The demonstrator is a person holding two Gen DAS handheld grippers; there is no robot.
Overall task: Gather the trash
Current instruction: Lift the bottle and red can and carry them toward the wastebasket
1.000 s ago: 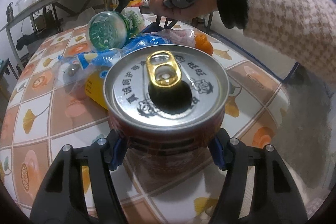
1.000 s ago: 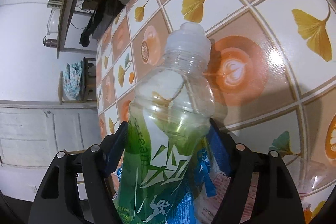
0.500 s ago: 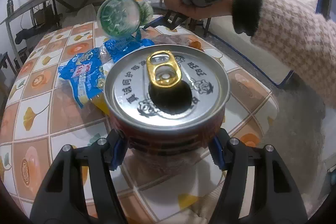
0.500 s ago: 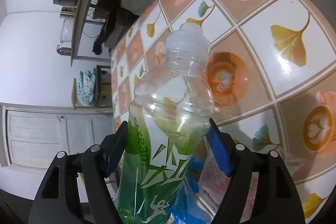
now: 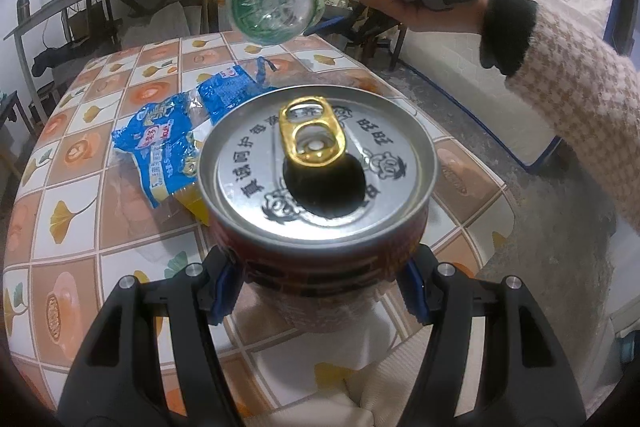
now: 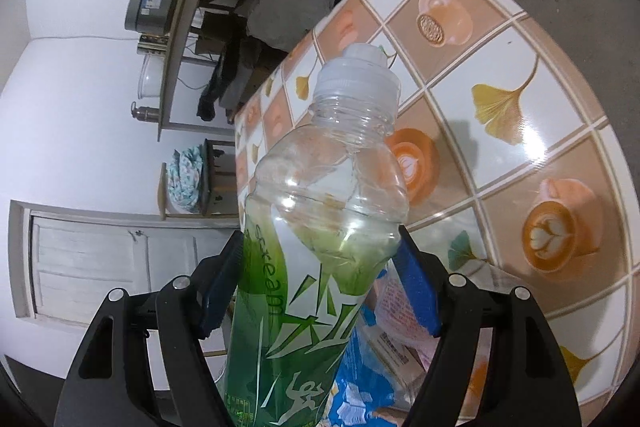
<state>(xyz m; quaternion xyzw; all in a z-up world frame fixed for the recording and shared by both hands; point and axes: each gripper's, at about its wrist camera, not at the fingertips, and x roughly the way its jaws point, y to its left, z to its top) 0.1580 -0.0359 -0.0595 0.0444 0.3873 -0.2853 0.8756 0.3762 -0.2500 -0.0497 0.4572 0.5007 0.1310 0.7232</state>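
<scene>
The left gripper is closed on a red can standing straight up over the table's near edge, and the right gripper squeezes a green bottle, cap pointing forward, above the blue wrapper.

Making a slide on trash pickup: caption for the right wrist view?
Right hand-held gripper clamps a green-labelled plastic bottle above the tiled table.

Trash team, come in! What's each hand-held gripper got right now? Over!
Left hand-held gripper shut on open can, held above table. Right hand-held gripper shut on green bottle, also held up. Blue wrapper on table. Nothing blocking.
</scene>
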